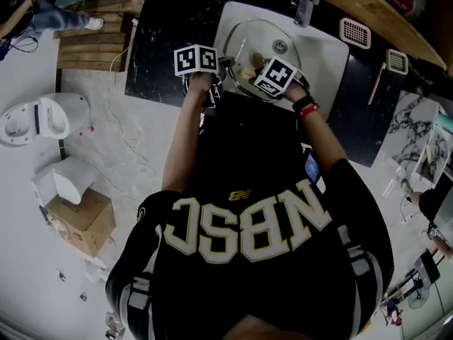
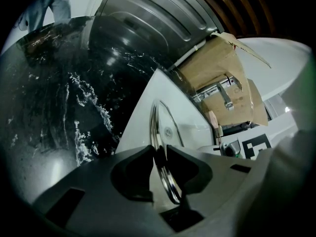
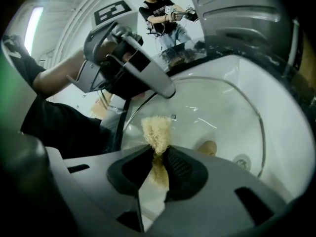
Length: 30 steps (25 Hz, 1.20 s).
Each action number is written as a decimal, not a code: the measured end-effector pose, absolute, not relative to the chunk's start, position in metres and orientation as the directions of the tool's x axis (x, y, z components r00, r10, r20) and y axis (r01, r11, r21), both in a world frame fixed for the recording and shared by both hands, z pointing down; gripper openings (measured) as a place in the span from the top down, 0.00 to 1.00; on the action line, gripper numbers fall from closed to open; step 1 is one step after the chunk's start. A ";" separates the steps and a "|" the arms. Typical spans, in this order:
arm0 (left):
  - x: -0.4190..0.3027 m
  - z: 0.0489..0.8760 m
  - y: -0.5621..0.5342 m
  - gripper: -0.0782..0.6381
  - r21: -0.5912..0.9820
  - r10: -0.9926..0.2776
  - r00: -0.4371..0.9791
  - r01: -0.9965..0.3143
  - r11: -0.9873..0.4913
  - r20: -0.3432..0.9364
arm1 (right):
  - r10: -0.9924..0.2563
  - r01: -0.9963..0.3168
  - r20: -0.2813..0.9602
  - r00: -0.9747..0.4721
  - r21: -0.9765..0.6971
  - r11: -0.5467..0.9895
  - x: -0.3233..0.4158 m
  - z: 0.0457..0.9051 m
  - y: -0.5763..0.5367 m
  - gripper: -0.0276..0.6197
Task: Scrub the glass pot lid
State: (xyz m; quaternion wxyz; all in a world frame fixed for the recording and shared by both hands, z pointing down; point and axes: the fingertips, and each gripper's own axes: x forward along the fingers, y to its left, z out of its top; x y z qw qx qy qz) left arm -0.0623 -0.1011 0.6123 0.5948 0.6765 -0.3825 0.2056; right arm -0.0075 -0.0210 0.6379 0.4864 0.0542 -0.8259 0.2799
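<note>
Over a white sink [image 1: 322, 52], the glass pot lid [image 1: 263, 40] stands on edge. In the left gripper view I see its steel rim [image 2: 159, 132] edge-on, and my left gripper [image 2: 159, 154] is shut on that rim. From the head view the left gripper [image 1: 224, 65] is at the lid's left side. My right gripper [image 3: 159, 157] is shut on a tan fibrous scrubber [image 3: 157, 131], whose tuft lies against the lid's glass [image 3: 222, 117]. The right gripper [image 1: 249, 74] sits just right of the left one. A small tan piece [image 3: 207, 147] shows through the glass.
A black marbled counter [image 1: 166, 34] surrounds the sink, with a faucet [image 1: 305, 6] at the back and the drain [image 3: 241, 162] below the lid. Two white slotted trays [image 1: 355, 32] lie on the counter's right. Another person [image 3: 160, 11] stands across the room.
</note>
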 end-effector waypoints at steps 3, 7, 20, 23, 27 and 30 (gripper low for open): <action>-0.062 0.613 -0.100 0.75 0.648 -0.270 0.623 -0.762 0.001 0.734 | 0.131 -0.403 0.834 -0.535 -0.388 0.829 -0.014 0.641 -0.040 0.84; -0.061 0.613 -0.101 0.75 0.646 -0.264 0.624 -0.763 -0.002 0.736 | 0.084 -0.432 0.824 -0.560 -0.376 0.820 -0.018 0.646 -0.066 0.84; -0.061 0.614 -0.100 0.75 0.642 -0.260 0.621 -0.766 -0.003 0.740 | -0.069 -0.544 0.839 -0.540 -0.285 0.789 -0.014 0.666 -0.138 0.84; -0.061 0.614 -0.099 0.75 0.644 -0.258 0.623 -0.765 -0.003 0.738 | -0.106 -0.578 0.832 -0.544 -0.280 0.766 -0.011 0.670 -0.150 0.83; -0.060 0.613 -0.099 0.75 0.650 -0.255 0.629 -0.760 -0.002 0.735 | -0.170 -0.645 0.823 -0.542 -0.278 0.712 0.002 0.676 -0.167 0.84; -0.060 0.613 -0.099 0.75 0.652 -0.256 0.630 -0.758 -0.001 0.733 | -0.198 -0.661 0.829 -0.524 -0.249 0.708 0.009 0.683 -0.177 0.83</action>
